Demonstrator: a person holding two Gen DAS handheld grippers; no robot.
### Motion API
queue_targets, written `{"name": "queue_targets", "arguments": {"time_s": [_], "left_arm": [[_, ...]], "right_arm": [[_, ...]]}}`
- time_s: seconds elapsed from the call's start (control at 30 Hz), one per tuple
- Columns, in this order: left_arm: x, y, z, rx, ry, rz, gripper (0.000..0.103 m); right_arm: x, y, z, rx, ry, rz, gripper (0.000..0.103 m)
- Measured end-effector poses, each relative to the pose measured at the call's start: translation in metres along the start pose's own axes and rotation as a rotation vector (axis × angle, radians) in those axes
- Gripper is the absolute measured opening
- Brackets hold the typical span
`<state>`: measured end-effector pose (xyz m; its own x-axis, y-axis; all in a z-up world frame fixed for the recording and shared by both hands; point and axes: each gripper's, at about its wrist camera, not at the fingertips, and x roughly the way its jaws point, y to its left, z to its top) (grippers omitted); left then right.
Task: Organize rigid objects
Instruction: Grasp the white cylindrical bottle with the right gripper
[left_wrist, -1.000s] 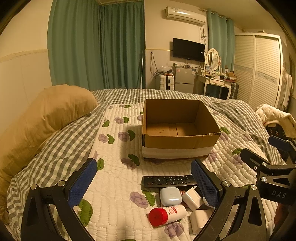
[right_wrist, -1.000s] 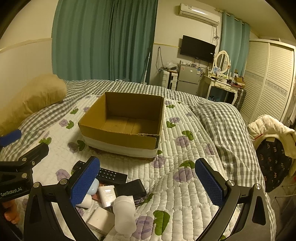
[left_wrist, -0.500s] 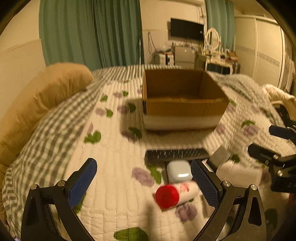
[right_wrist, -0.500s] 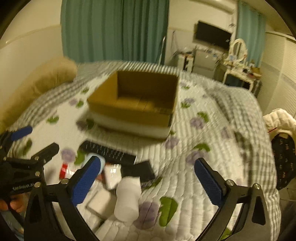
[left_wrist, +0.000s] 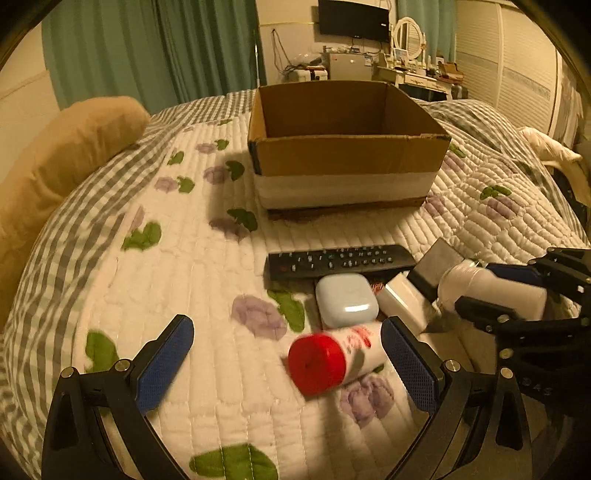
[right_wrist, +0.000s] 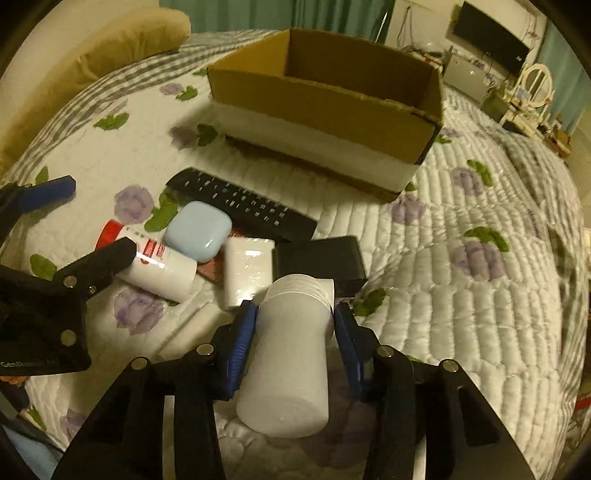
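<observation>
An open cardboard box (left_wrist: 347, 147) (right_wrist: 325, 107) stands on the quilted bed. In front of it lies a pile: a black remote (left_wrist: 340, 260) (right_wrist: 240, 203), a light blue case (left_wrist: 345, 299) (right_wrist: 197, 236), a red-capped white bottle (left_wrist: 332, 360) (right_wrist: 155, 264), a white block (right_wrist: 245, 271), a black box (right_wrist: 319, 262). My right gripper (right_wrist: 293, 325) is shut on a white plastic bottle (right_wrist: 291, 358) (left_wrist: 491, 291). My left gripper (left_wrist: 288, 354) is open, low over the quilt, with the red-capped bottle between its fingers.
A tan pillow (left_wrist: 62, 162) lies at the left. A grey checked blanket (left_wrist: 491, 122) covers the bed's far and right side. A dresser with a mirror (left_wrist: 406, 48), a TV (left_wrist: 352, 18) and green curtains (left_wrist: 147, 51) stand behind.
Both grippers have dropped down and forward toward the pile. My right gripper has closed around the white plastic bottle. My left gripper stays open and now straddles the red-capped bottle.
</observation>
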<state>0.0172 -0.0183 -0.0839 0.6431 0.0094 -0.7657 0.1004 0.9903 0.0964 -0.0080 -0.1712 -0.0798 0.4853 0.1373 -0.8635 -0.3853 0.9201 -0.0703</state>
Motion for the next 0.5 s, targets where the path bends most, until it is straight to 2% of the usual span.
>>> {"name": "queue_targets", "arguments": {"time_s": [0.13,0.27,0.33,0.43,0.5], "left_arm": [[0.012,-0.003,0.016,0.023,0.006,0.002,0.103],[0.042,-0.016,0.021,0.066,0.076,-0.003,0.101],[0.057,-0.023,0.019,0.08,0.126,0.0,0.088],[0.067,-0.029,0.018,0.083,0.162,-0.035,0.086],[0.072,-0.034,0.016,0.117,0.177,-0.025,0.083]], "right_arm": [[-0.019,-0.016,0.014,0.05,-0.082,-0.002,0.043],[-0.024,-0.027,0.025,0.061,-0.105,-0.032,0.043],[-0.024,-0.03,0.026,0.074,-0.107,-0.02,0.043],[-0.023,-0.031,0.023,0.081,-0.108,-0.011,0.043],[-0.023,-0.032,0.023,0.083,-0.11,-0.003,0.043]]}}
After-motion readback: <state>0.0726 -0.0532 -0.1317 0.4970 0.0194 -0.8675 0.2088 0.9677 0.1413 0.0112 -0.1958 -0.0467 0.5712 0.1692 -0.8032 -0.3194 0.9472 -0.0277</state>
